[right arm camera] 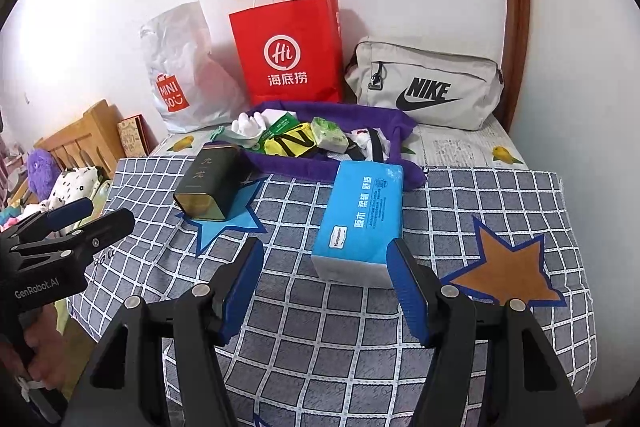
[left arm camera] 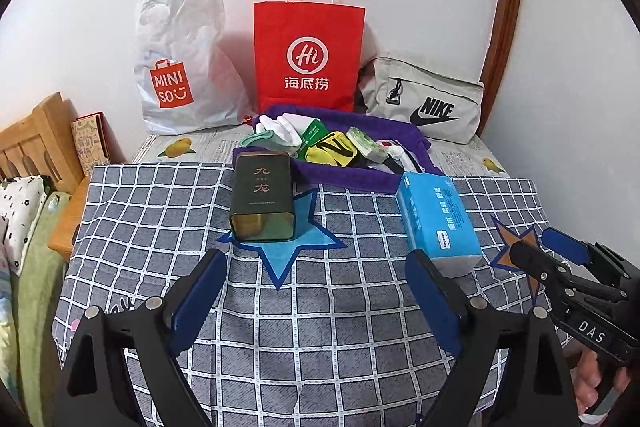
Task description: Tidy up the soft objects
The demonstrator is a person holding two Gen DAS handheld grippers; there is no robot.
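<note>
We hold our left gripper (left arm camera: 316, 291) low in the frame over the grey checked cloth (left arm camera: 320, 307), its blue-padded fingers spread wide apart with nothing between them. Just above it, centre left, a dark green tea tin (left arm camera: 262, 201) lies on its side on a blue star patch (left arm camera: 280, 243). Our right gripper (right arm camera: 324, 283) is likewise spread apart at the bottom of its view, and its right finger pad sits just beside the near end of the blue tissue pack (right arm camera: 362, 215), which lies in the middle of that frame; we cannot tell if they touch. Above the pack, at centre frame, a purple cloth tote (right arm camera: 344, 121) lies open, holding white socks (right arm camera: 250, 125), a yellow and black item (right arm camera: 292, 143) and a small green tissue packet (right arm camera: 328, 135). Along the wall in the upper half stand a white Miniso bag (right arm camera: 180, 75), a red Haidilao paper bag (right arm camera: 288, 55) and a grey Nike pouch (right arm camera: 428, 87).
</note>
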